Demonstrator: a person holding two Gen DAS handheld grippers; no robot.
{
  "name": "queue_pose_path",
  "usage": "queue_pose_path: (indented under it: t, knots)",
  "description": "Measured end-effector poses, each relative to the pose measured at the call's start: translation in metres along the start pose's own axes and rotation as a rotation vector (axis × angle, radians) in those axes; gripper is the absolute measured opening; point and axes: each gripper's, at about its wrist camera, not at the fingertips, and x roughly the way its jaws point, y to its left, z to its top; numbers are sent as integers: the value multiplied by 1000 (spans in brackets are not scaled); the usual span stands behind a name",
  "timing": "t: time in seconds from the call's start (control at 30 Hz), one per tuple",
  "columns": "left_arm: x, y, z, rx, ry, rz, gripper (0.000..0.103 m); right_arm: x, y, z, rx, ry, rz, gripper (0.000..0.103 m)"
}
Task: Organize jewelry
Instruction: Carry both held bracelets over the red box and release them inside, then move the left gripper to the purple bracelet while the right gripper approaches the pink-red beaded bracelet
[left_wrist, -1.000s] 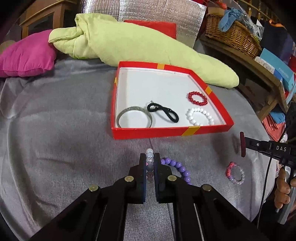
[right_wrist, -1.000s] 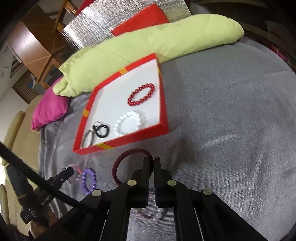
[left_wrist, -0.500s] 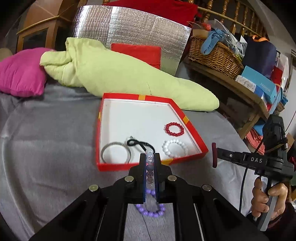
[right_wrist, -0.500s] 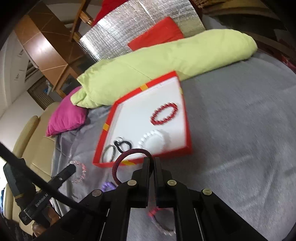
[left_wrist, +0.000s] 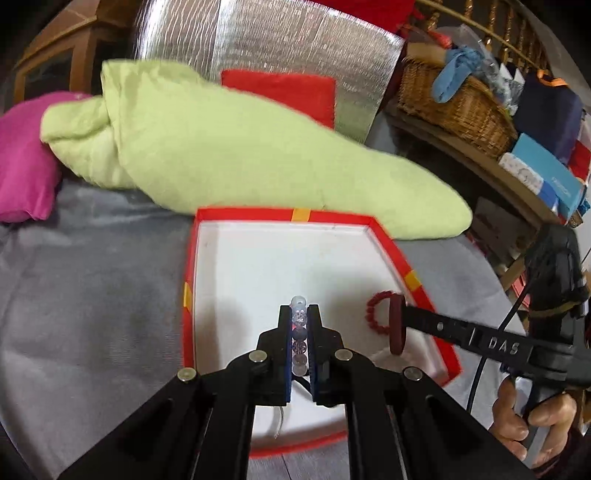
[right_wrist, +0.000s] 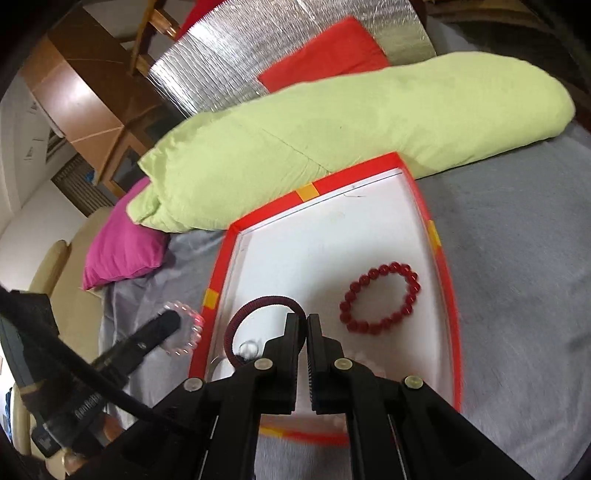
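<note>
A red box with a white floor (left_wrist: 243, 266) (right_wrist: 325, 236) lies on the grey cloth. My left gripper (left_wrist: 298, 317) is shut on a clear and pink beaded bracelet (left_wrist: 298, 306) and holds it above the box floor. That bracelet also shows in the right wrist view (right_wrist: 188, 328). My right gripper (right_wrist: 302, 325) is shut on a dark red ring bracelet (right_wrist: 255, 310) (left_wrist: 396, 325) over the box's near part. A red beaded bracelet (right_wrist: 380, 297) (left_wrist: 373, 314) lies in the box. The box's near contents are mostly hidden behind the grippers.
A long green pillow (left_wrist: 221, 147) lies behind the box, with a pink cushion (left_wrist: 22, 162) at the left. A silver foil panel with a red cushion (left_wrist: 280, 88) stands behind. A wicker basket (left_wrist: 454, 107) sits on a wooden shelf at the right.
Both grippers have moved forward from above the cloth to above the box, each still holding its bracelet. The purple bracelet on the cloth has dropped out of view.
</note>
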Motion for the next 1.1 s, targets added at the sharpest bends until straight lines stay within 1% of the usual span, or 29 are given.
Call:
queue_pose_path:
  t: [0.03,0.17,0.27,0.3,0.33,0.37,0.43,0.53,0.63,0.7,0.73,0.77,0.8,0.83,0.87,0.9,0.97,1.0,1.1]
  knots:
    - [9,3,0,-8,20,2,8,8,0,4,11,8,-5,5]
    - [23,6,4,-1,46,12,8,26,-3,13,44,28,-23,8]
    - [27,7,7,1,47,21,10,35,-11,17,83,42,1,9]
    - [26,7,7,2,43,20,15,34,-13,17,93,34,4,9]
    - [23,6,7,3,36,19,23,31,-16,16,97,24,-8,10]
    - [20,7,7,1,29,20,34,30,-16,17,94,20,-15,11]
    - [12,7,7,2,7,23,46,21,-19,15,86,9,-14,11]
    - [1,9,7,-6,-9,25,47,4,-24,10,87,-5,-25,11]
    - [-13,14,2,-42,-24,27,47,-10,-27,3,68,-3,-54,11]
    - [-20,16,-4,-52,-27,50,51,-20,-30,-1,59,0,-64,11]
    - [-24,17,-9,-57,-27,65,55,-25,-32,-4,62,-1,-65,13]
    - [-28,18,-15,-62,-26,79,56,-29,-34,-7,67,-3,-62,23]
    - [-32,19,-20,-68,-23,91,56,-36,-36,-10,76,-10,-59,29]
    - [-35,20,-25,-76,-16,102,56,-42,-37,-14,82,-18,-58,41]
    - [-38,20,-29,-82,-11,108,57,-50,-39,-19,88,-33,-55,47]
    - [-42,20,-35,-88,-5,115,57,-59,-40,-25,89,-46,-51,47]
    - [-50,17,-46,-91,0,140,64,-74,-42,-35,95,-58,-48,47]
    - [-55,14,-54,-85,2,161,65,-82,-44,-42,100,-65,-44,47]
    - [-69,5,-75,-70,7,204,67,-103,-51,-59,112,-72,-46,47]
